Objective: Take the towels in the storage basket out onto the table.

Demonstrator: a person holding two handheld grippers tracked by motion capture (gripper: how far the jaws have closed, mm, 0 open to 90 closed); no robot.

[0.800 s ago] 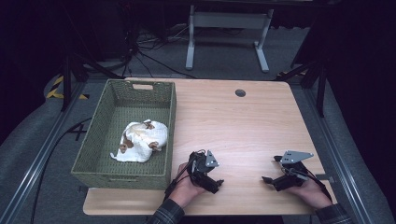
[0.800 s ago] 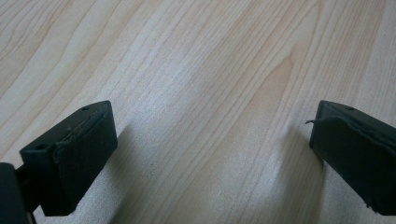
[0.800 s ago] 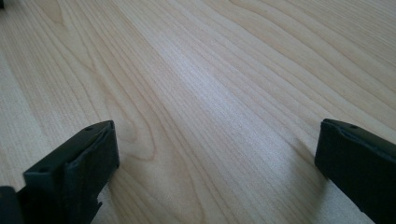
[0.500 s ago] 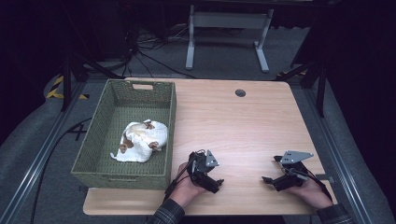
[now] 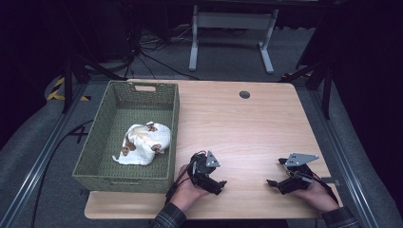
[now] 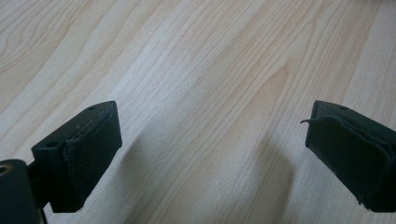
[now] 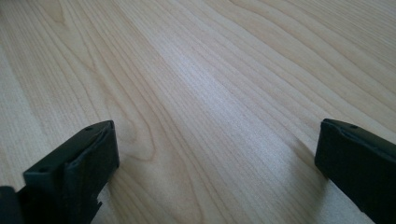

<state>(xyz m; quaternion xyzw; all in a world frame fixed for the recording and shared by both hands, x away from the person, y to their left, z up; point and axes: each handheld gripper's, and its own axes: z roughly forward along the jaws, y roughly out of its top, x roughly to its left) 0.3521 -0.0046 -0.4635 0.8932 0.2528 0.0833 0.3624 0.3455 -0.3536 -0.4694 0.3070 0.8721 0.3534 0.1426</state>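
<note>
tongs on left [image 5: 219,182] and right [image 5: 271,182] spread wide, empty, low over table [image 5: 247,128]; cloth [image 5: 144,144] in basket [image 5: 174,114]

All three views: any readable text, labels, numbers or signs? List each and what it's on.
None readable.
The white cloth in the green basket carries brown patches, no lettering that can be made out.
The table, the left gripper and the right gripper: no markings seen.

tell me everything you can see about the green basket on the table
The green basket is a rectangular woven bin, wicker-like, with tall walls and a handle slot cut in its far end wall. It sits upright along the left side of the wooden table, its long side running away from the person. Inside lies a crumpled white cloth with brown patches. Both tongs are apart from it.
</note>
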